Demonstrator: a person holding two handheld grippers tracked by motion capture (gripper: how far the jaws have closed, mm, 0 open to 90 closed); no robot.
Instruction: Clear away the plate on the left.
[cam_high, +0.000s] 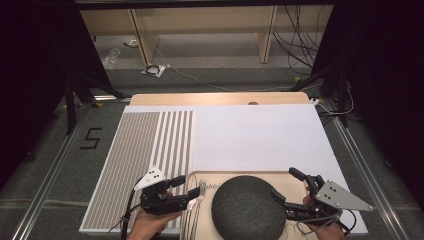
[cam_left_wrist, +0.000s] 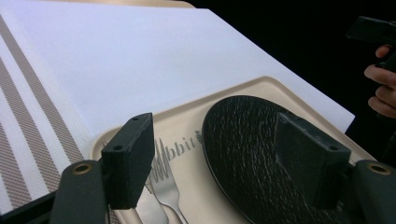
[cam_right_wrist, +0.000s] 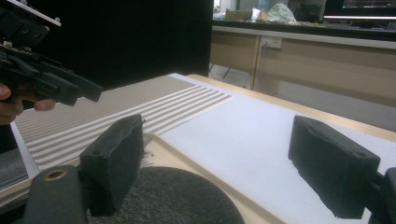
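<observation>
A dark round plate (cam_high: 248, 205) (cam_left_wrist: 247, 144) (cam_right_wrist: 177, 196) lies on a beige tray (cam_high: 280, 177) (cam_left_wrist: 187, 116) (cam_right_wrist: 196, 163) at the table's front edge. A silver fork (cam_high: 200, 192) (cam_left_wrist: 166, 184) lies on the tray just left of the plate. My left gripper (cam_high: 187, 187) (cam_left_wrist: 219, 154) hovers over the tray's left end, jaws open. The fork and the plate's edge lie below the gap, and nothing is gripped. My right gripper (cam_high: 289, 186) (cam_right_wrist: 224, 154) stands open at the plate's right edge, with nothing between its pads.
Under the tray lies a white mat (cam_high: 250, 135) with brown stripes (cam_high: 150, 150) along its left part. The wooden table edge (cam_high: 220, 98) shows beyond it. Tripod legs and cables stand on the floor around the table.
</observation>
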